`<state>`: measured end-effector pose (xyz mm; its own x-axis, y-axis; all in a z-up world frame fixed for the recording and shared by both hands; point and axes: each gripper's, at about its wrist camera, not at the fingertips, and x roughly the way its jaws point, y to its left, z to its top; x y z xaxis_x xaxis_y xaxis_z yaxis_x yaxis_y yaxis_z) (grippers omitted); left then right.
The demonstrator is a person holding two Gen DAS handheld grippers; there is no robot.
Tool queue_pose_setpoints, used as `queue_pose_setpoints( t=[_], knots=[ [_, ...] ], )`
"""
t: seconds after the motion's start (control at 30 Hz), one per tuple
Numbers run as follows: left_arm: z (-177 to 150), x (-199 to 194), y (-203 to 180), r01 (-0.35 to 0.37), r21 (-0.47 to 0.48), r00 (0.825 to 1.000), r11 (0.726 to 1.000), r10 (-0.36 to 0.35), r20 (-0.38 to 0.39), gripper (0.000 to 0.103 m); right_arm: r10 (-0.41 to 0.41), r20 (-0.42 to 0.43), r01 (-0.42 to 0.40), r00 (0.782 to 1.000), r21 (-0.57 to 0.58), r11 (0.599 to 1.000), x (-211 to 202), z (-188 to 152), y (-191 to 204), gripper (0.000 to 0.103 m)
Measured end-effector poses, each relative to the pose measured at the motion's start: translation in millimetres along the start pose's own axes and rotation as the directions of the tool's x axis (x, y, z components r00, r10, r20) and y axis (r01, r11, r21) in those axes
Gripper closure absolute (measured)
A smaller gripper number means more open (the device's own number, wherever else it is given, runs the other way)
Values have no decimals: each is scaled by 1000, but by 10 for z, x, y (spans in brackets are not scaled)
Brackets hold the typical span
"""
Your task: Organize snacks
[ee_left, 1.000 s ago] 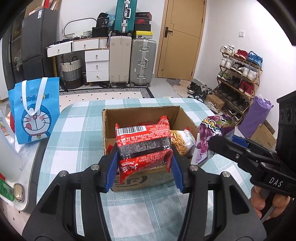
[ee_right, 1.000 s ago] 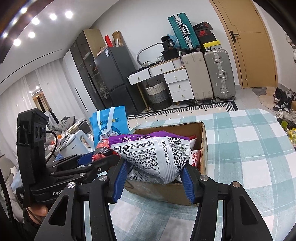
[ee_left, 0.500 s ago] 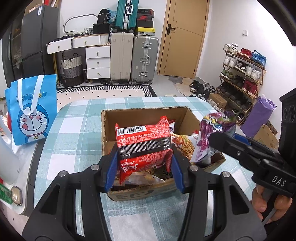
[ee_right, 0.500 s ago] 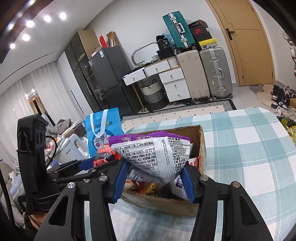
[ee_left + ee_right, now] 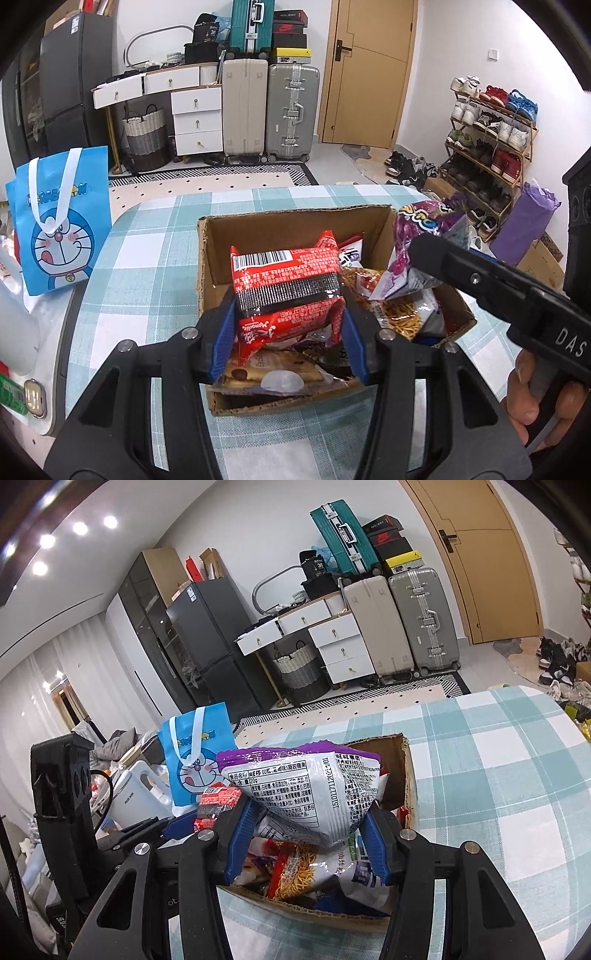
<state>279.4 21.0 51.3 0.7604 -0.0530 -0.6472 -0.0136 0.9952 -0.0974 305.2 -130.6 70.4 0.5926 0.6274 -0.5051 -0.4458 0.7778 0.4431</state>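
"das" on right gripper (image 5: 480,273); "20g" on purple packet (image 5: 306,786).

The left wrist camera sits just behind its own gripper, close over the near edge of the cardboard box (image 5: 295,225), tilted down and facing the suitcases (image 5: 271,110) and the door (image 5: 365,70). The right wrist camera sits equally close, at the box's (image 5: 408,775) right, angled leftward toward the fridge (image 5: 207,646). Both views share the box, the checked tablecloth (image 5: 147,266), the blue cartoon bag (image 5: 197,753), and each other's gripper.
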Motion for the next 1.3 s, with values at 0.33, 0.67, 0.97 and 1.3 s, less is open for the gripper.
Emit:
queue_pose_setpoints(
  t=[0.33, 0.67, 0.97, 1.3],
  knots=[
    [-56, 257, 118, -17, 7, 999, 1000, 17, -33, 55, -50, -20, 49, 999, -16, 999, 196, -26, -12, 49],
    [-76, 232, 154, -6, -2, 999, 1000, 6, -38, 50, -39, -13, 37, 999, -117, 992, 59, -129, 100, 32],
    [-121, -108, 207, 1, -19, 999, 1000, 0, 41, 23, -45, 17, 47, 999, -113, 992, -281, -213, 16, 9],
    [-315, -547, 126, -16, -5, 997, 1000, 17, 79, 1, -34, 54, 38, 998, -85, 996, -600, -366, -65, 1]
  ],
)
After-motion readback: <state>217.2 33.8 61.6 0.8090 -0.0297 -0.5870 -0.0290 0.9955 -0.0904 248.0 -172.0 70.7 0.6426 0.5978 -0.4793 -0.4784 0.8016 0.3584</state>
